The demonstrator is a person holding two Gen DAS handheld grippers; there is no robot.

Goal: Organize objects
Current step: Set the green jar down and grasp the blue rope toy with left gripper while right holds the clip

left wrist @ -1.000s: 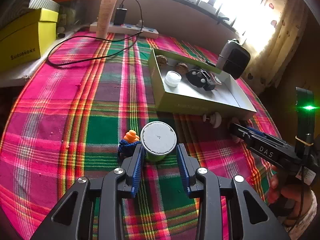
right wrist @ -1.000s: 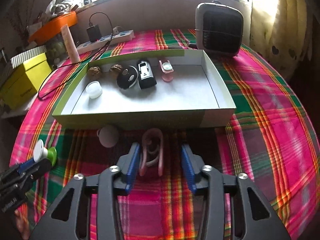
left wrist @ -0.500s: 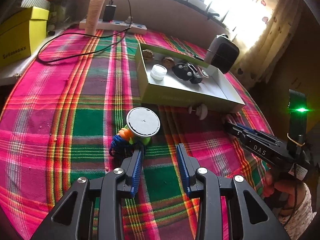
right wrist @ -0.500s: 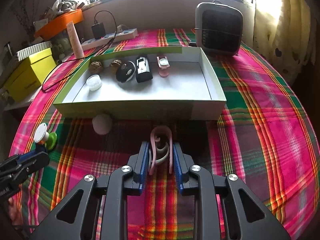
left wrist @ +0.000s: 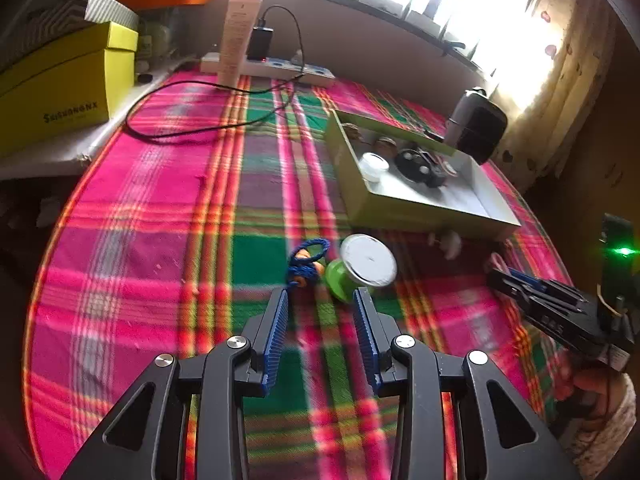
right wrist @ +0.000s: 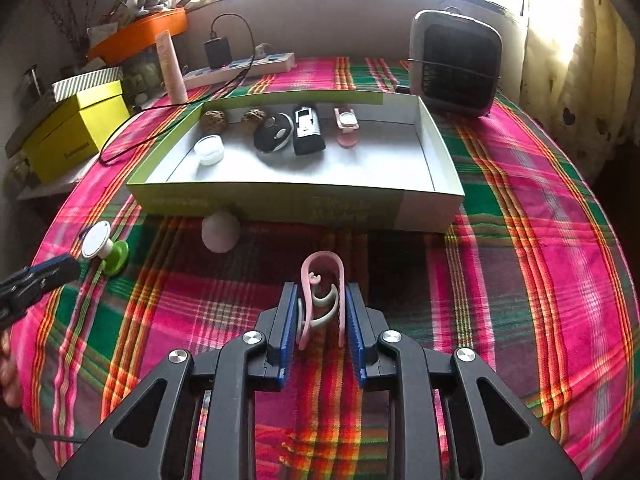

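Note:
My right gripper [right wrist: 321,304] is shut on a pink and grey hook-shaped clip [right wrist: 322,300], in front of the green-walled tray [right wrist: 280,202]. The tray holds a white lid [right wrist: 209,149], two walnuts, a black round fob [right wrist: 273,133], a black device [right wrist: 308,131] and a pink watch [right wrist: 346,125]. My left gripper [left wrist: 322,302] is open and empty. A green spool with a white cap [left wrist: 360,266] lies tipped just beyond its right finger, and a blue-and-orange corded toy [left wrist: 306,264] lies beside it. A white knob [right wrist: 220,231] lies against the tray's front wall.
A black heater [right wrist: 456,62] stands behind the tray on the right. A power strip with charger and black cable [left wrist: 266,66], a cream tube [left wrist: 236,42] and a yellow box [left wrist: 52,88] stand at the far left. The plaid table drops off at its round edge.
My left gripper drew back from the spool and swung left; the spool now lies tipped on its side. My right gripper closed on the pink clip and lifted it slightly.

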